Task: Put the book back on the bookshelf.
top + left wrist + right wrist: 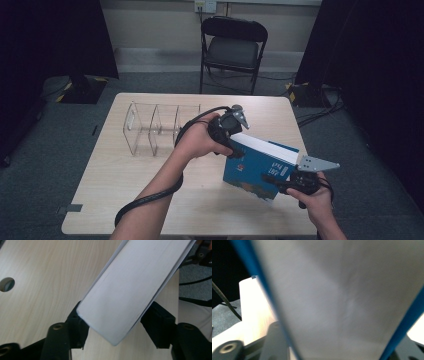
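From above, I see the blue book (257,167) tilted over the table (125,175), its long axis running between my left gripper (231,131) and right gripper (295,182). Left gripper view: jaws pinch its page block (132,285). Right gripper view: the page block (342,302) sits between the jaws; I cannot tell whether they press.

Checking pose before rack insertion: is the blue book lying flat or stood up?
Stood up and tilted. The blue book rests on its lower edge on the table, page block up, between the left gripper and right gripper.

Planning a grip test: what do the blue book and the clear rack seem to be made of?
Blue book: paper pages, a matte white block edge, inside a smooth printed cover, probably card. Clear rack: see-through with bright edges, likely acrylic or similar hard plastic; glass cannot be excluded.
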`<state>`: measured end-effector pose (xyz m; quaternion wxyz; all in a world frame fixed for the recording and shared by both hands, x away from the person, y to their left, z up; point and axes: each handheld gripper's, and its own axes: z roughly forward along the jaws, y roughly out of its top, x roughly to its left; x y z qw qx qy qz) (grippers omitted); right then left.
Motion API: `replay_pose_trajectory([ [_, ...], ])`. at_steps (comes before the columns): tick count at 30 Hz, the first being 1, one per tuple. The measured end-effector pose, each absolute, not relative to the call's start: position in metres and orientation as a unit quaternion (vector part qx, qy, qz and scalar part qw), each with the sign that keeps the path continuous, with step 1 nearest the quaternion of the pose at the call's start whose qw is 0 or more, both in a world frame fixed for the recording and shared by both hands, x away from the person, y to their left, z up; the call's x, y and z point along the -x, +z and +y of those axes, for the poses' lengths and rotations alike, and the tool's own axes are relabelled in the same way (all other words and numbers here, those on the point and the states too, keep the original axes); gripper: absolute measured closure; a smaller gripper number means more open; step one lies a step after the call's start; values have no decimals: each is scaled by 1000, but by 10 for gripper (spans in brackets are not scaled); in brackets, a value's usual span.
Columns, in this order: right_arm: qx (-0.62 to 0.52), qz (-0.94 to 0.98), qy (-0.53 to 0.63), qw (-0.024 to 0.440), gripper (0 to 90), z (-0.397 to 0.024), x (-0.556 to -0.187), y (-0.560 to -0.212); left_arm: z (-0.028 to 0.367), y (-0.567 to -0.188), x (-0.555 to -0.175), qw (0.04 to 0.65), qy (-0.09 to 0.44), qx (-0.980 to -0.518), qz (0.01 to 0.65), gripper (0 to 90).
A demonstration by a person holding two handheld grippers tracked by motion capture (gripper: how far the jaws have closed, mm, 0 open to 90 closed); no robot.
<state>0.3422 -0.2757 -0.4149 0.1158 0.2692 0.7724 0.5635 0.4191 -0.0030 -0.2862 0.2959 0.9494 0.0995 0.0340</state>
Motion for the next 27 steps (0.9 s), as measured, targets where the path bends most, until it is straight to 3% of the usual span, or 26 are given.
replay_pose_trajectory([
  [5,-282,766,568,108,406,-284,-345,-419,0,-283,-410,288,25,-953,91,530],
  [12,-267,769,570,111,345,-283,-348,-420,6,-283,-401,290,15,-953,90,573],
  [27,-258,774,565,121,333,-286,-349,-429,2,-286,-402,298,27,-950,83,534],
])
